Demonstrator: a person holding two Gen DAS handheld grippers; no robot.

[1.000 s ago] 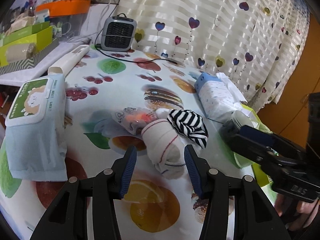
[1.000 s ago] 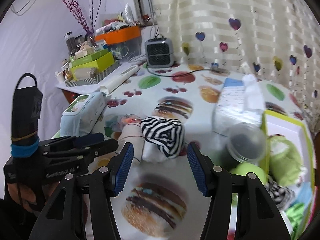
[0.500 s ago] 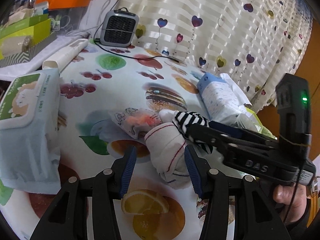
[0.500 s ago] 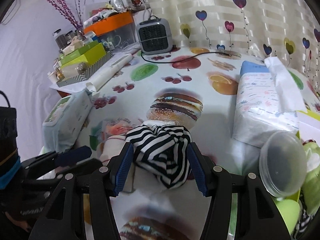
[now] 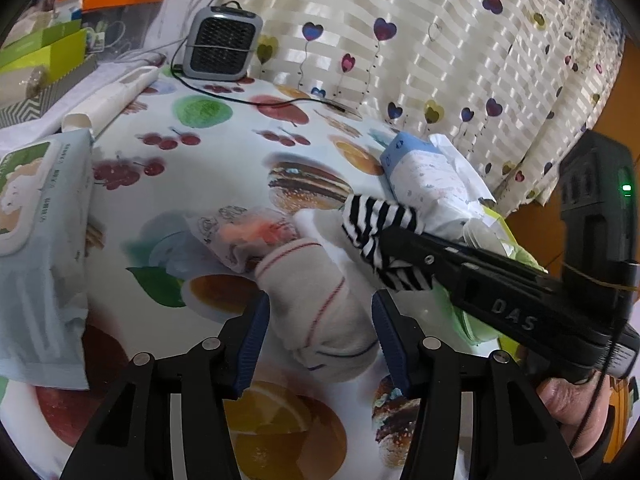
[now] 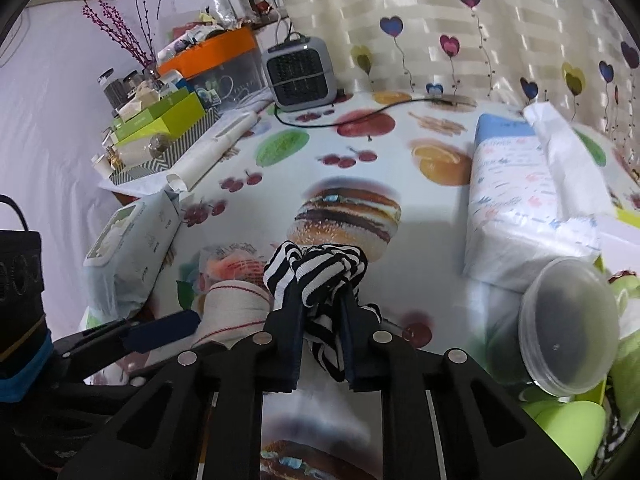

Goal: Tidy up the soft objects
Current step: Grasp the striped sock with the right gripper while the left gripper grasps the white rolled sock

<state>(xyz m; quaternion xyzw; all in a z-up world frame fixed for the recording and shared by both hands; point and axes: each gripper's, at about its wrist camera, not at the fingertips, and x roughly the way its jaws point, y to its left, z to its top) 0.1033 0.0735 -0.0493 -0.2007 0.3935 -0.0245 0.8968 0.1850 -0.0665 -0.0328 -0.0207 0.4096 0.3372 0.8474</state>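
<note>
A black-and-white striped sock (image 6: 316, 276) lies bunched on the fruit-print tablecloth (image 6: 348, 148). My right gripper (image 6: 322, 320) is shut on it; it also shows in the left wrist view (image 5: 380, 232). A rolled white sock with red stripes (image 5: 320, 304) lies just left of it. My left gripper (image 5: 320, 320) is open, its blue pads on either side of the white sock's near end. A thin packet with pink print (image 5: 248, 236) lies behind the white sock.
A wet-wipes pack (image 5: 36, 240) lies at the left. A tissue pack (image 6: 516, 208) sits at the right, a clear lidded tub (image 6: 568, 324) and green soft items beside it. A grey fan heater (image 5: 222, 44), its cable and cluttered boxes stand at the back.
My right gripper moved in over the striped sock and closed on it. My left gripper advanced slightly, its open pads now flanking the white sock.
</note>
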